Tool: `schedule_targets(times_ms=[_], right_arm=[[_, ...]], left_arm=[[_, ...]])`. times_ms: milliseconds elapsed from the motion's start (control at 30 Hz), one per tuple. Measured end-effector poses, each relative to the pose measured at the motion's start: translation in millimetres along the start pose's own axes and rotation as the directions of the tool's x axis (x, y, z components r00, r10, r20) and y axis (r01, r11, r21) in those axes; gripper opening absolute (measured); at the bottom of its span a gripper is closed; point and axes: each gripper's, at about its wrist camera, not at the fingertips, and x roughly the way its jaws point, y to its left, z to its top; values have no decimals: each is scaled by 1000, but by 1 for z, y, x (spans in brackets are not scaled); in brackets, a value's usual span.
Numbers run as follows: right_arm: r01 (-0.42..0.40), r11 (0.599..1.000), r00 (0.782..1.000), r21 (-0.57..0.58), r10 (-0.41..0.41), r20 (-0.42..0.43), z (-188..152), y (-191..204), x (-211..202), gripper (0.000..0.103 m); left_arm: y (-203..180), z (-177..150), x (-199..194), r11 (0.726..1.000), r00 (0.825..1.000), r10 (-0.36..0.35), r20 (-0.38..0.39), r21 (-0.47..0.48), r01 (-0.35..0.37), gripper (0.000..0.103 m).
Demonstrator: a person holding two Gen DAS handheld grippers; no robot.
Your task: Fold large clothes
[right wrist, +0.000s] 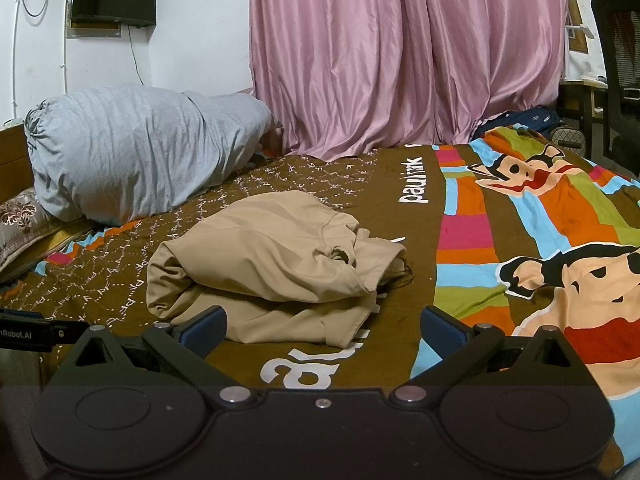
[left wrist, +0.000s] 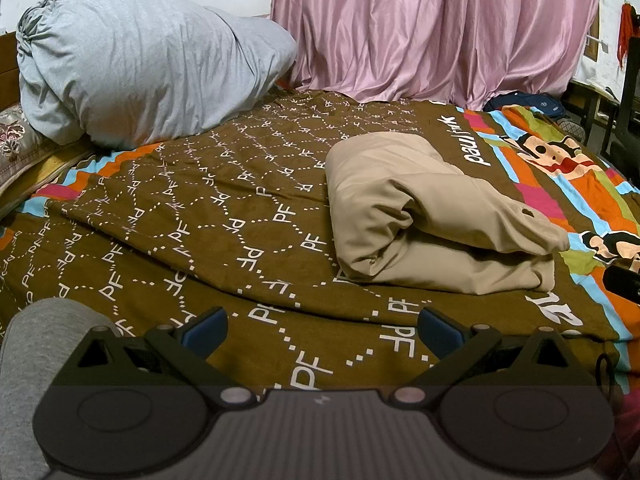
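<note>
Beige garment is seen folded into a bundle on the bed, just ahead of the right hand-held gripper, ahead-right of the left hand-held gripper. Both are spread wide, nothing held. Folding judged nearly complete; a final tidy or release is likely called for.

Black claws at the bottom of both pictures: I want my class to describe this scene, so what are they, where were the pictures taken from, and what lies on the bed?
A person holds a two-finger claw in each hand, each with its own camera looking forward. One picture comes from the left claw, the other from the right claw. Both stand open and hold nothing. On the brown patterned bedspread with cartoon stripes lies a roughly folded beige garment. Behind it rest a large grey bundled duvet and a pink satin curtain.
</note>
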Motion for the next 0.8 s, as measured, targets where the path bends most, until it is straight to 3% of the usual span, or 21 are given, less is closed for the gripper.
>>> schedule_targets(times_ms=[800], right_arm=[[-1, 1000, 1000, 4, 1, -1, 1, -1, 0, 102]], left_arm=[[-2, -2, 1, 1000, 1000, 1, -4, 4, -1, 103]])
